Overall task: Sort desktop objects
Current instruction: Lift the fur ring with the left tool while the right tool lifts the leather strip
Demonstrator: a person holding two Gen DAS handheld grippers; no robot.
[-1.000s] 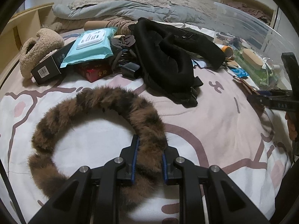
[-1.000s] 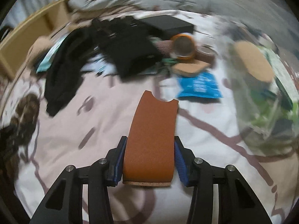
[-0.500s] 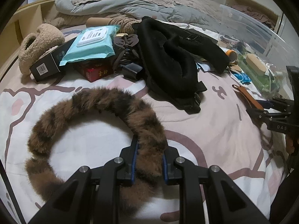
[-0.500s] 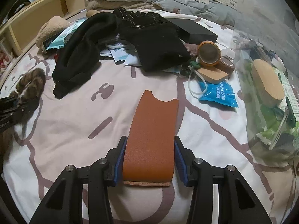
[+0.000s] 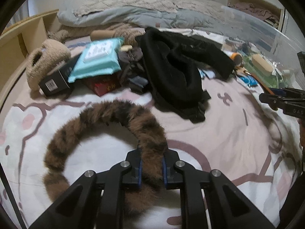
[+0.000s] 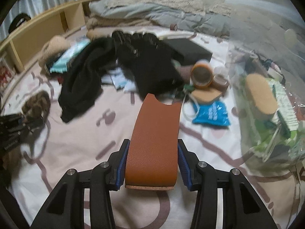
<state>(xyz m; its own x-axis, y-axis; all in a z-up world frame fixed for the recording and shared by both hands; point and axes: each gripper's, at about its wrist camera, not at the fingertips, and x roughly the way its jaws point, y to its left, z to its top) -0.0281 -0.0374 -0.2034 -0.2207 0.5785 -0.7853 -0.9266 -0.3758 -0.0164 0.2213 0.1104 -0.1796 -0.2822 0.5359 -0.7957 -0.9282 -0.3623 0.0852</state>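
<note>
In the left wrist view my left gripper [image 5: 152, 167] is shut on a brown striped furry headband [image 5: 106, 118], gripping its right arm; the band arcs left above the patterned bedsheet [image 5: 219, 145]. My right gripper [image 6: 152, 162] is shut on a flat brown leather case [image 6: 155, 133], held across its width and pointing forward above the sheet. The left wrist view shows the right gripper [image 5: 282, 100] with the leather case [image 5: 264, 85] at its right edge. At the left edge of the right wrist view sit the left gripper [image 6: 13, 131] and the headband [image 6: 35, 103].
A black garment [image 5: 177, 72] lies mid-bed beside a teal wipes pack [image 5: 97, 61], a black box [image 5: 57, 80], a red box [image 5: 104, 86] and a beige fluffy item [image 5: 45, 59]. A clear plastic bin [image 6: 266, 95] holding items stands right, near an orange tape roll [image 6: 202, 74] and blue packet [image 6: 211, 114].
The left jaws have squeezed tighter on the headband, which has lifted a little off the sheet. The right gripper has risen slightly with the leather case.
</note>
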